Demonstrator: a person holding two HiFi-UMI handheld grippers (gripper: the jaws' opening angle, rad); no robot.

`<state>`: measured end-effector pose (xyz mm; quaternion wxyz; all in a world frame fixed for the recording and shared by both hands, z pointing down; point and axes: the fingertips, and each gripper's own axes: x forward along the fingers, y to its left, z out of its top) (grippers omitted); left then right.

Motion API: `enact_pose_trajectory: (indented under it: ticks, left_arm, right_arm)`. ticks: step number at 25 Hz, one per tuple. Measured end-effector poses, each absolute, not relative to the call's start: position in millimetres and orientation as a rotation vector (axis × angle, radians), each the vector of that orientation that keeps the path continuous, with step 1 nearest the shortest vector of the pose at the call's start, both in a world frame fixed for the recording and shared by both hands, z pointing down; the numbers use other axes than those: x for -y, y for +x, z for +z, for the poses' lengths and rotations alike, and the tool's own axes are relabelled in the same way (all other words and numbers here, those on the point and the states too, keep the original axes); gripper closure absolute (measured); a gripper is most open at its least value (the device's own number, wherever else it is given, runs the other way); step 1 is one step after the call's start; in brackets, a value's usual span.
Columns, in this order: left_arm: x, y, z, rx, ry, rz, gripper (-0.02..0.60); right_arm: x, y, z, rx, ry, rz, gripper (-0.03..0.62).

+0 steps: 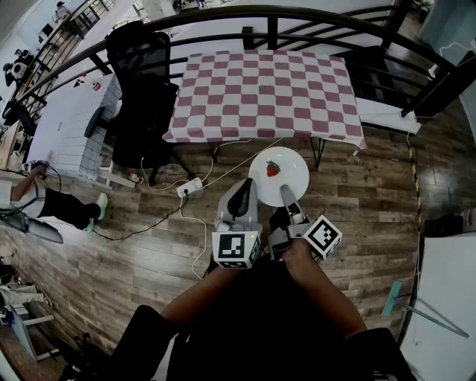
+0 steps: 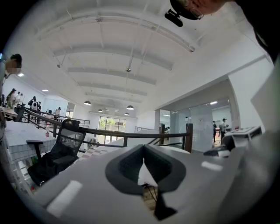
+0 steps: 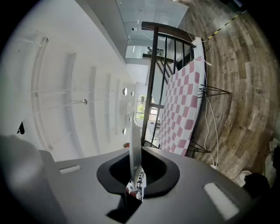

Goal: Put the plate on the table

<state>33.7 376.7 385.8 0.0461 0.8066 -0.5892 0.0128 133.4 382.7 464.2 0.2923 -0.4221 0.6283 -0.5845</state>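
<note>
A white plate (image 1: 278,173) with a strawberry picture hangs over the wooden floor, just short of the near edge of the table (image 1: 264,93) with its pink-and-white checked cloth. My right gripper (image 1: 285,193) is shut on the plate's near rim. In the right gripper view the plate (image 3: 134,144) stands edge-on between the jaws of the right gripper (image 3: 135,177), with the table (image 3: 183,109) beyond. My left gripper (image 1: 242,195) sits just left of the plate, jaws shut and holding nothing. In the left gripper view the left gripper (image 2: 146,175) shows only a sliver of white past its jaws.
A black office chair (image 1: 141,89) stands at the table's left end. A dark curved railing (image 1: 297,15) runs behind the table. A power strip (image 1: 189,187) and cables lie on the floor under the table's front edge. A person's leg (image 1: 63,205) shows at far left.
</note>
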Motion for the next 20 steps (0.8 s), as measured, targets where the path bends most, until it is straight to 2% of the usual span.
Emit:
enact_pose_trajectory:
  ticks: [20]
  left_arm:
    - [-371.2,34.7,390.6,1.84,2.429,0.024,0.572]
  right_arm:
    - [-380.5,172.4,461.5,-1.66,-1.148,-1.496,0.574]
